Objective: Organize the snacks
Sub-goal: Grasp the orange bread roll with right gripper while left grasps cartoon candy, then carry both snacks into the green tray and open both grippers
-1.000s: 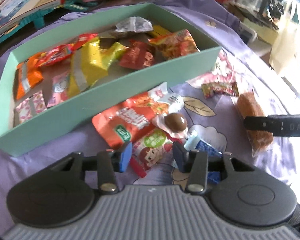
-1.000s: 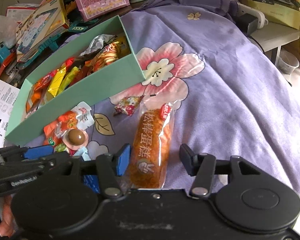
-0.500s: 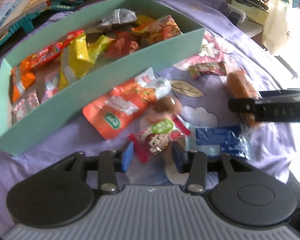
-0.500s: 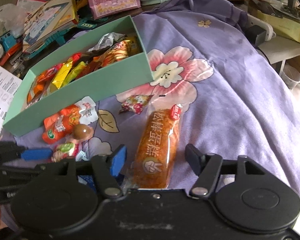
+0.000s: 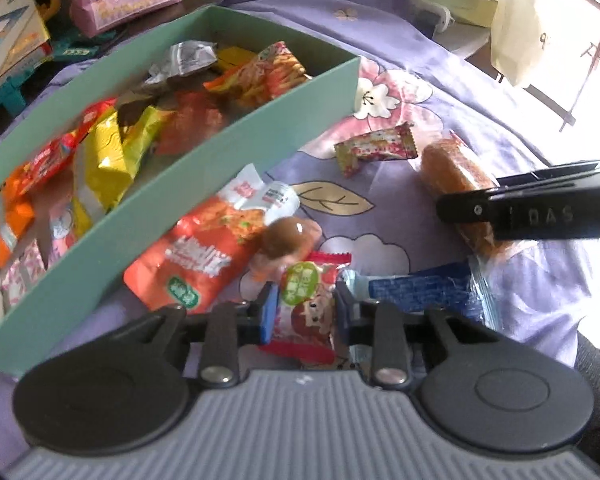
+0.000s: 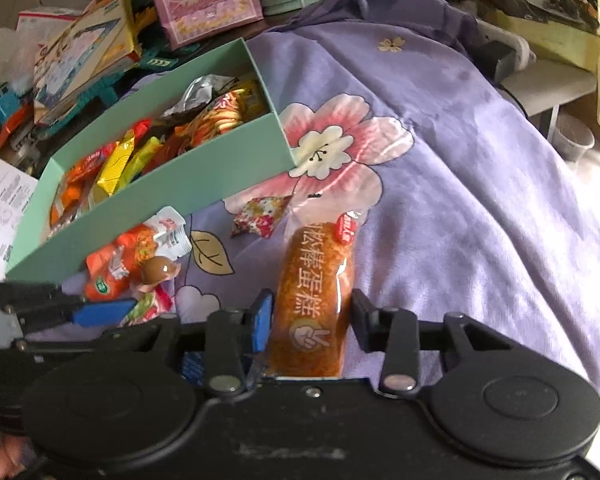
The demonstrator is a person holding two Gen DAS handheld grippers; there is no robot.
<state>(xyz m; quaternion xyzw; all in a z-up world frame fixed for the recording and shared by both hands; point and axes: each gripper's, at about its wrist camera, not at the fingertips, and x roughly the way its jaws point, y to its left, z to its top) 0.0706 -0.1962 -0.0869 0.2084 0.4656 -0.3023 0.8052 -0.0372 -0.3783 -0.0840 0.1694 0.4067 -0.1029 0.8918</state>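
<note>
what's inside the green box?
The green box holds loose snack packets: yellow ones, a red-orange one, a crumpled silver wrapper, an orange pack. Whatever lies beneath them, and the box floor, is covered.

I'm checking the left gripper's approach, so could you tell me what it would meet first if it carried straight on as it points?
The red candy packet already between the closing left gripper, then probably the purple cloth beneath it.

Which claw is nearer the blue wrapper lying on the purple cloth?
Left. The left claw, closing around a red candy packet, sits right beside the blue wrapper. The right claw, closing around the orange cake bar, is slightly farther.
</note>
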